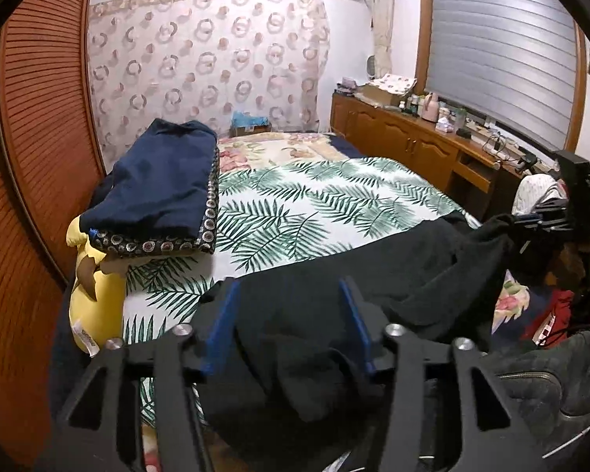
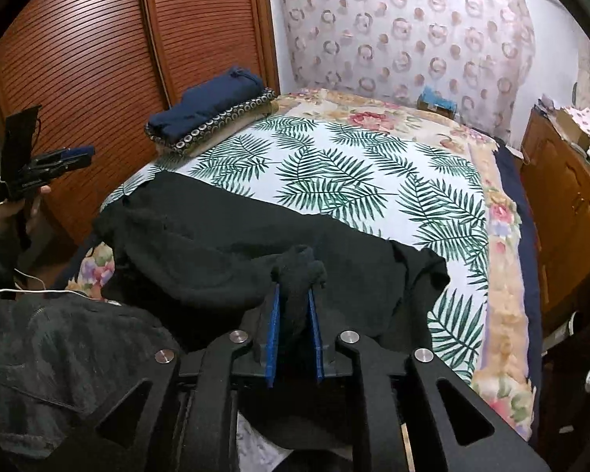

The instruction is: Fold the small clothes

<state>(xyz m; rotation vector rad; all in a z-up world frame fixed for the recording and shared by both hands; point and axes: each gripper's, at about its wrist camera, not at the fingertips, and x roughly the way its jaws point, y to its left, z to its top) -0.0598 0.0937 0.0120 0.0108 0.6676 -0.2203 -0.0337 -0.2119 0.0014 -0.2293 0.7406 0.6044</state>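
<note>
L wrist: left gripper (image 1: 291, 326) jaws apart, released, over the near end of the black garment (image 1: 373, 259). Garment lies across the near edge of the palm-print sheet (image 1: 295, 196), long axis L-R.

R wrist: right gripper (image 2: 294, 330) clenched on a bunched fold of the black garment (image 2: 224, 236). Navy folded stack (image 2: 212, 106) sits at the bed's far-left corner.

On the bed (image 2: 373, 165), the garment (image 2: 224, 244) lies near; the folded pile (image 2: 212, 110) far left.
</note>
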